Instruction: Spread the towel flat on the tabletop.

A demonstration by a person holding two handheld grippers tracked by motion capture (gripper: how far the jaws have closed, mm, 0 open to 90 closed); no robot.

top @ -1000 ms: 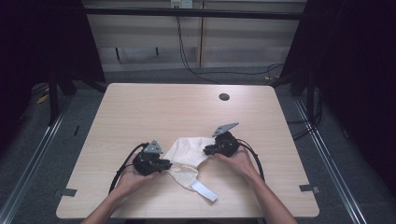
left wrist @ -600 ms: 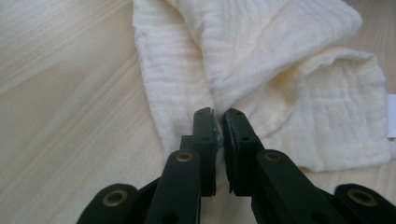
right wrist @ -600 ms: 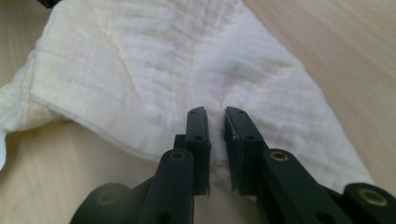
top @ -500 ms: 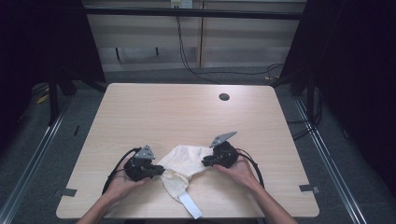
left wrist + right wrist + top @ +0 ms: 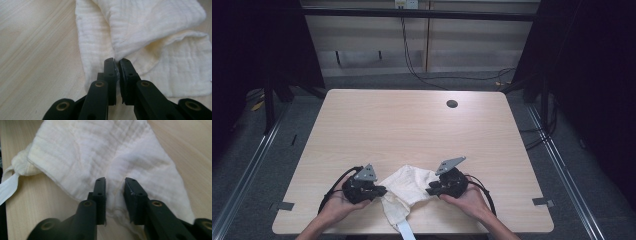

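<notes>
From the high view I see a cream muslin cloth crumpled near the wooden table's front edge, between my left gripper and right gripper, a white strap trailing off the edge. In the left gripper view, the jaws are pinched tight on a fold of the cloth. In the right gripper view, the jaws stand narrowly apart with cloth bunched between them.

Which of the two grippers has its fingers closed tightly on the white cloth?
The left gripper: its fingers pinch a fold of the white crinkled cloth almost together. The right gripper keeps a visible gap around bunched cloth.
</notes>
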